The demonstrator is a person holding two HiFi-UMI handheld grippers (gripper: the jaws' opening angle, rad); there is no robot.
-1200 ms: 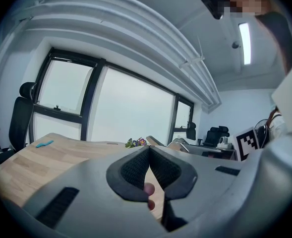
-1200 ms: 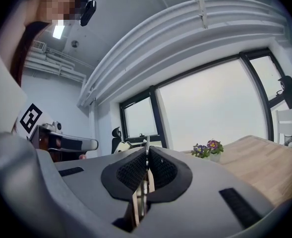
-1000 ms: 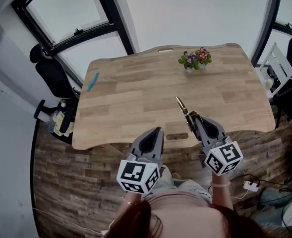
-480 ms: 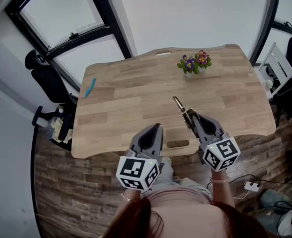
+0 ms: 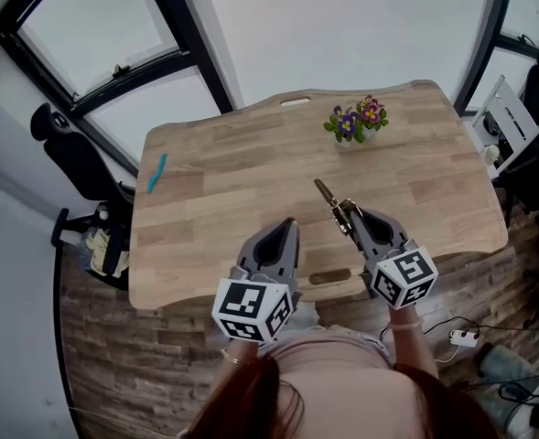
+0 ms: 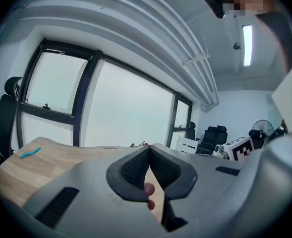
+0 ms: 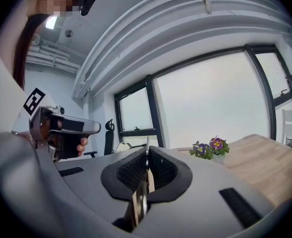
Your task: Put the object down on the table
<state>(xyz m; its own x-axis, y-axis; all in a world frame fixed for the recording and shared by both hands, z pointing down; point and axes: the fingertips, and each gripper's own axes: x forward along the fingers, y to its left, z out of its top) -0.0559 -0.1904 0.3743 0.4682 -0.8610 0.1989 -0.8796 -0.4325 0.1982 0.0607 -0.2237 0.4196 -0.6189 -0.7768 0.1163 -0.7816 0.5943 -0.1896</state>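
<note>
Tool first: slim metal tool (image 5: 326, 193), pointed tip, prob. thin pliers or snips, can't tell which. It's clamped in the right tongs (image 5: 350, 216) by its rear end, w/ the tip sticking out fwd over the near-middle of the desk (image 5: 214, 199). Seems to be held clear of the wood, not resting on it. In the right gripper view the right tongs (image 7: 147, 152) are pressed onto the tool (image 7: 141, 199), seen edge-on as a narrow blade between the pads.

Handling, by my read: stiff, fairly light, not fragile. Smooth metal, so it could slip or pivot in the pads if the grip eases early. The pointed end could mark the wood, so lay it flat rather than tip-first. Hold at the thicker rear end looks right; the thin tip gives little to bite on.

Left tongs (image 5: 285, 231) are together w/ nothing between them; in the left gripper view (image 6: 146, 150) only the person's fingers show behind the gap.

Containers: one small pale pot (image 5: 356, 133) at the far side of the desk, holding purple and pink flowers (image 5: 359, 117), well apart from the tool. No other container seen. A blue item (image 5: 156, 173) lies near the desk's left edge.
</note>
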